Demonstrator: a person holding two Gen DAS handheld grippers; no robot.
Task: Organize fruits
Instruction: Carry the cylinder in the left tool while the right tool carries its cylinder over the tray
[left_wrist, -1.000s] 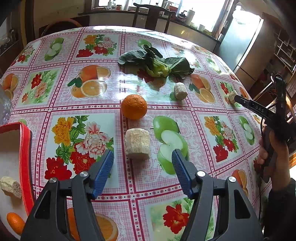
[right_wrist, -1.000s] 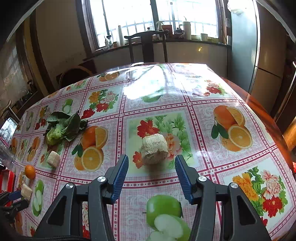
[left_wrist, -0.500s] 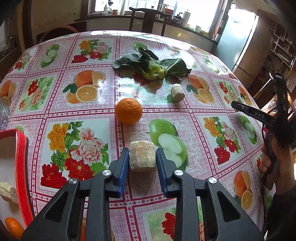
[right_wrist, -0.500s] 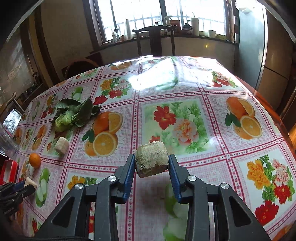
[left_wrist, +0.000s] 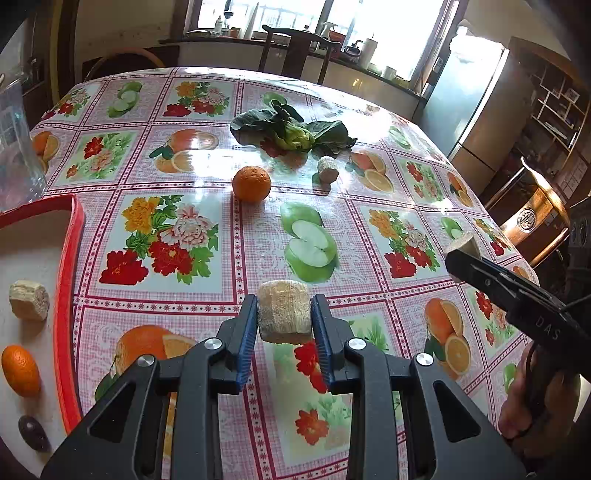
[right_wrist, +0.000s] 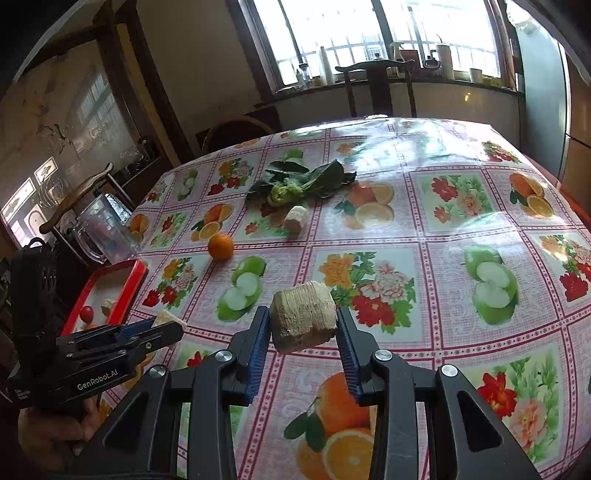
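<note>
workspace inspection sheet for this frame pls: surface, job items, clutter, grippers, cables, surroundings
Surface: table under a glossy fruit-and-flower cloth.
Job's things: red tray at the left edge holds a pale chunk, a small orange and a dark fruit. Loose: orange, pale chunk.
Clutter: leafy greens, glass mug.
Grippers: left gripper shut on a fibrous chunk; right gripper shut on a larger chunk. Both lifted.
Cables: nothing seen.
Surroundings: chair, window sill with bottles, fridge.
</note>
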